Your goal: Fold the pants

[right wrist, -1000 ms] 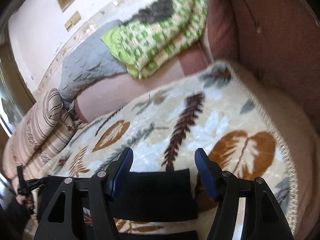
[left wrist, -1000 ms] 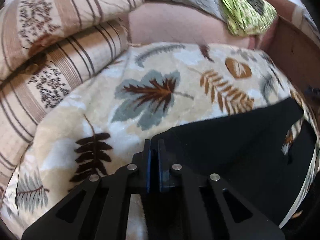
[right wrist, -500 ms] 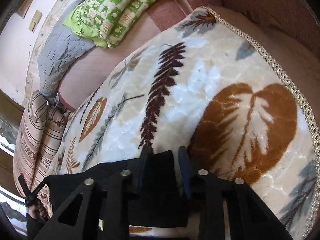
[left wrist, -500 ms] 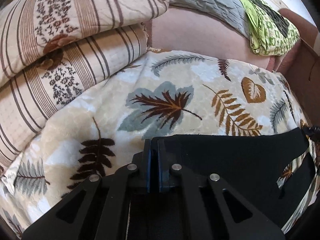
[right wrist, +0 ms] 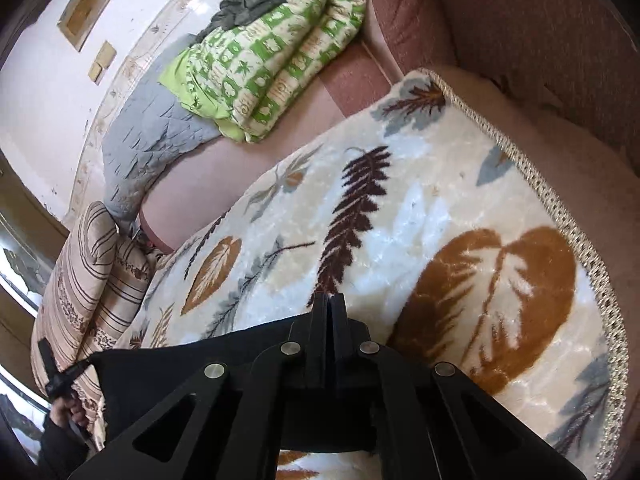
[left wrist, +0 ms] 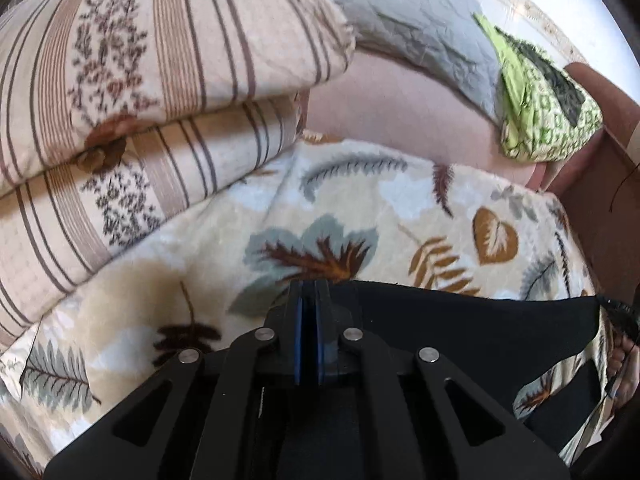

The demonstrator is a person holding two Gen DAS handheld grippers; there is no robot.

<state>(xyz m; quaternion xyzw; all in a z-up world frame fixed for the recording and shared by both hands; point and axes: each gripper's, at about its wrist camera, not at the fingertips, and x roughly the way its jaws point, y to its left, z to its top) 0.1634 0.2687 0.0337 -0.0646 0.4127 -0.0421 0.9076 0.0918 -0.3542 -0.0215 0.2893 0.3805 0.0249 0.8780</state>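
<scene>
Black pants (left wrist: 472, 332) stretch taut just above a leaf-patterned blanket (left wrist: 360, 200) on a bed. Left tongs (left wrist: 309, 292) are clenched on one end; right tongs (right wrist: 329, 304), whose jaws have just been closing, pinch the other. Striped pillows (left wrist: 120, 100) lie beside the blanket.

a pinkish-brown sofa (right wrist: 360, 80) carries a cream leaf-print blanket (right wrist: 400, 220) spread over its seat, with black pants (left wrist: 460, 332) partly lying on it; striped folded quilts (left wrist: 120, 120) sit at one end, while a grey quilted cover (right wrist: 148, 136) and a green patterned quilt (right wrist: 272, 52) rest along the back
</scene>
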